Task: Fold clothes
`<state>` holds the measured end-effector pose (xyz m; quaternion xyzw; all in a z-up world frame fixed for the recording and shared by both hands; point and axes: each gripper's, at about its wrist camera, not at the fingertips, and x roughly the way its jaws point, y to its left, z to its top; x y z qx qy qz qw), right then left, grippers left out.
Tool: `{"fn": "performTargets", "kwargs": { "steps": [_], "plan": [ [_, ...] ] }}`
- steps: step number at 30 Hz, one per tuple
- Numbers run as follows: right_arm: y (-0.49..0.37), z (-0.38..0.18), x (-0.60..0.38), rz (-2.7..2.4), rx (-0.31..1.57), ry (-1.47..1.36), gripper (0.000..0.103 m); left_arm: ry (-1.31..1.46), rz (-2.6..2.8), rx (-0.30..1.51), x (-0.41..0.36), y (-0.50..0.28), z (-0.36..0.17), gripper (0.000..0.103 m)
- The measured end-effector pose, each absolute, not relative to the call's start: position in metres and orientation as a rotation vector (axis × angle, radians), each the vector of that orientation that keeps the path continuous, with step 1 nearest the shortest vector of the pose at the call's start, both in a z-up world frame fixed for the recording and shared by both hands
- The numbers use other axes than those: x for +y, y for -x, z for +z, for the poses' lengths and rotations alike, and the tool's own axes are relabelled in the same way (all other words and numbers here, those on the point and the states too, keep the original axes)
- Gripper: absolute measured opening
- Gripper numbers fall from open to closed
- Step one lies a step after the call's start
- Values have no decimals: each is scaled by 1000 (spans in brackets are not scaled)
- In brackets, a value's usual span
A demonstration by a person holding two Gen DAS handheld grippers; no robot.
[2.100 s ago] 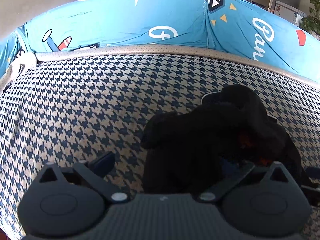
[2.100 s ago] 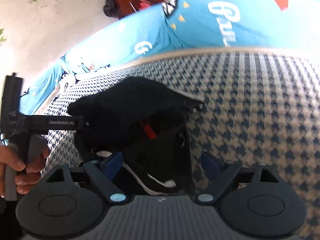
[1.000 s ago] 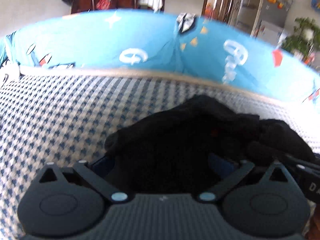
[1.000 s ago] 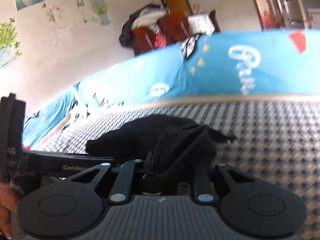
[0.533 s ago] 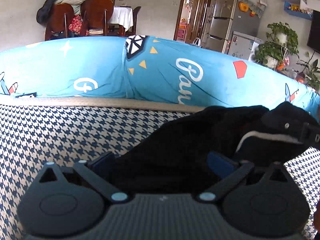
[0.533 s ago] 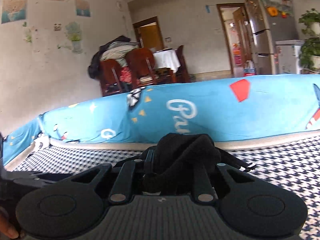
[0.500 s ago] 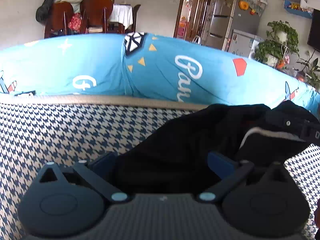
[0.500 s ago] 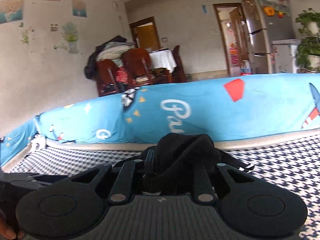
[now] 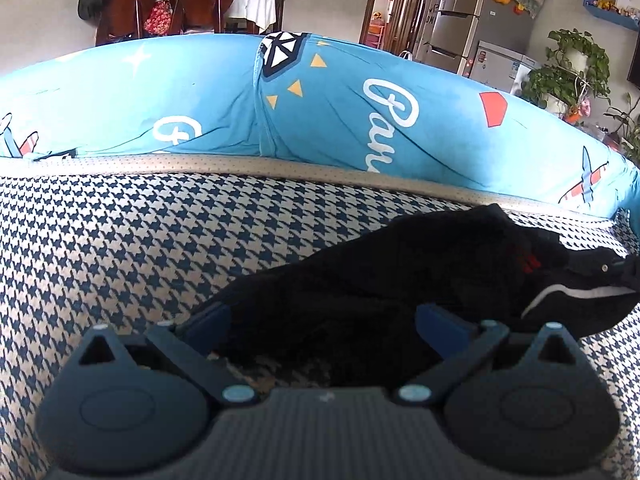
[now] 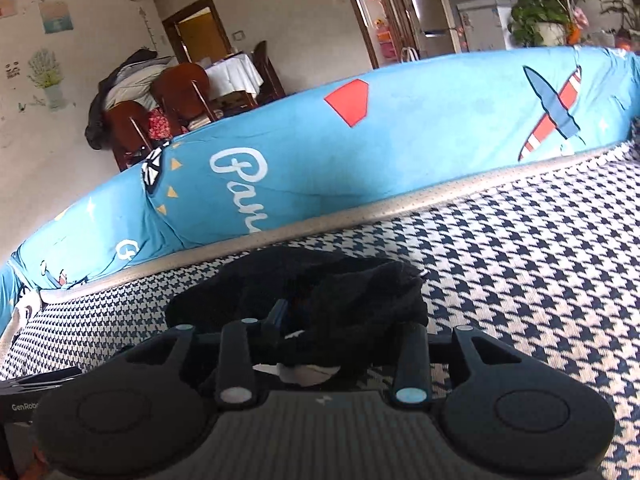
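While the black garment (image 9: 400,280) lies bunched on the houndstooth cover (image 9: 120,240) of what looks like a sofa seat, both tools point forward and downward at it. I use this garment as the landmark for all places.

From the left wrist view, the left tool (image 9: 320,320) sits low over the near end of the garment. Its two blue fingers (image 9: 206,322) stand wide apart, one on each side of the cloth. The fabric lies between them, but the pads do not press on it. A white stripe and a small red mark show on the far right part of the garment in this view.

From the right wrist view, the right tool (image 10: 340,328) is tilted, so the seat edge runs at a slant across the picture. Its jaws are opening. A thick fold of the garment (image 10: 320,304) sits between them, and I cannot tell whether the pads touch it. A white piece of fabric shows under the fold, close to the tool body.

Behind the garment, a beige piped edge (image 9: 320,168) runs along the cover, and beyond that the blue printed cushion (image 9: 320,112) rises. Farther behind the garment stand wooden chairs (image 10: 168,108) with clothes on them, a refrigerator (image 9: 456,16) and green plants (image 9: 568,68).
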<state>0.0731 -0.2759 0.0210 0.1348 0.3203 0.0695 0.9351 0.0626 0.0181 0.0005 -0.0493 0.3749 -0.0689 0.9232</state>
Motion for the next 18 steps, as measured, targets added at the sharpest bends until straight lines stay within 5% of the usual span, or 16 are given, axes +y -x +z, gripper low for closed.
{"fn": "performTargets", "kwargs": {
  "steps": [9, 18],
  "plan": [
    [-63, 9, -277, 128, 774, -203, 54, 96, -136, 765, 19, -62, 2, 103],
    [-46, 14, -301, 26, 756, -194, 59, 84, -120, 768, 20, -63, 0, 103]
  ]
}}
